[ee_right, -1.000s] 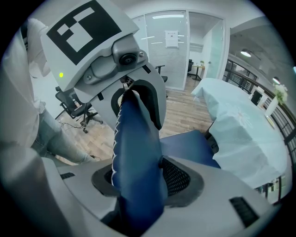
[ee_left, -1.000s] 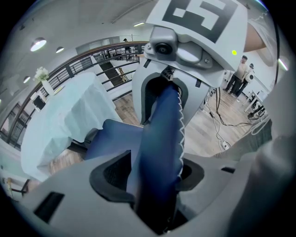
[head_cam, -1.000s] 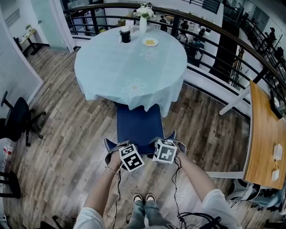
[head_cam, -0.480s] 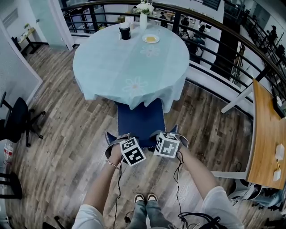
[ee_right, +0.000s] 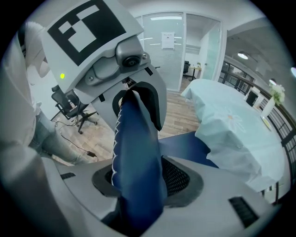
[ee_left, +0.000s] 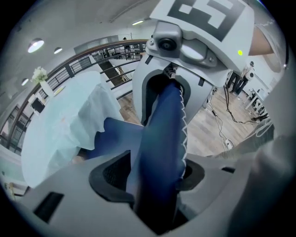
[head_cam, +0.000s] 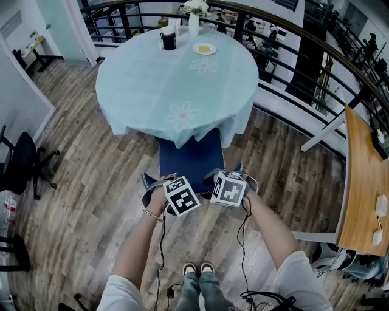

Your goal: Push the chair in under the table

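The chair has a dark blue cover. Its seat (head_cam: 189, 159) reaches partly under the round table's pale blue cloth (head_cam: 176, 79), and its backrest top (head_cam: 152, 182) faces me. My left gripper (head_cam: 176, 193) and right gripper (head_cam: 228, 187) sit side by side on that backrest edge. In the left gripper view the blue backrest (ee_left: 162, 134) fills the gap of the left gripper (ee_left: 155, 176), whose pads press on it. The right gripper view shows the backrest (ee_right: 136, 152) clamped the same way in the right gripper (ee_right: 138, 180).
A black cup (head_cam: 168, 39), a plate (head_cam: 204, 48) and a flower vase (head_cam: 194, 18) stand at the table's far side. A dark railing (head_cam: 292, 54) curves behind. A black office chair (head_cam: 24, 161) stands at left, a wooden table (head_cam: 361, 182) at right.
Both grippers have moved toward the table with the backrest in them. The blue seat has slid further under the cloth.
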Demonstrator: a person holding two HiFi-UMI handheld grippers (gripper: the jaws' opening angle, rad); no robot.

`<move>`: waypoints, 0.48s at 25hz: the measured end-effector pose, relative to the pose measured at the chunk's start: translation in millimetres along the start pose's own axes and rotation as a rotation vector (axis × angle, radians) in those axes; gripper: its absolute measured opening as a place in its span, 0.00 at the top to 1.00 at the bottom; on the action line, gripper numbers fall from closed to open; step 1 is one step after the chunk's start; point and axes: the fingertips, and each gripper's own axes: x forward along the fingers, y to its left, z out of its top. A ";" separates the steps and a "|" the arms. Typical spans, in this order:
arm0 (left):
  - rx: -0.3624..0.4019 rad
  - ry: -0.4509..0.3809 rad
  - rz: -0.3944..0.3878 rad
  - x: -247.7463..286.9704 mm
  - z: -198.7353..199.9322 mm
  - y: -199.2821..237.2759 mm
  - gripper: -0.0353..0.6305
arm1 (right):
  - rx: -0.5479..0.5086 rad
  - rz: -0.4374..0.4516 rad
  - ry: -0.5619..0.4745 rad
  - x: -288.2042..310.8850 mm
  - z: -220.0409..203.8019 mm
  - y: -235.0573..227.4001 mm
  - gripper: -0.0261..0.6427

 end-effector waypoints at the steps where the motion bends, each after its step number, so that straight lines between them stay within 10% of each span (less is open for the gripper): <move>1: -0.001 0.004 -0.009 0.0 0.4 -0.5 0.61 | -0.005 0.005 -0.005 0.0 0.8 -0.2 0.65; 12: 0.011 -0.005 -0.006 0.7 0.3 0.4 0.61 | -0.005 0.009 -0.001 0.3 0.5 0.0 0.66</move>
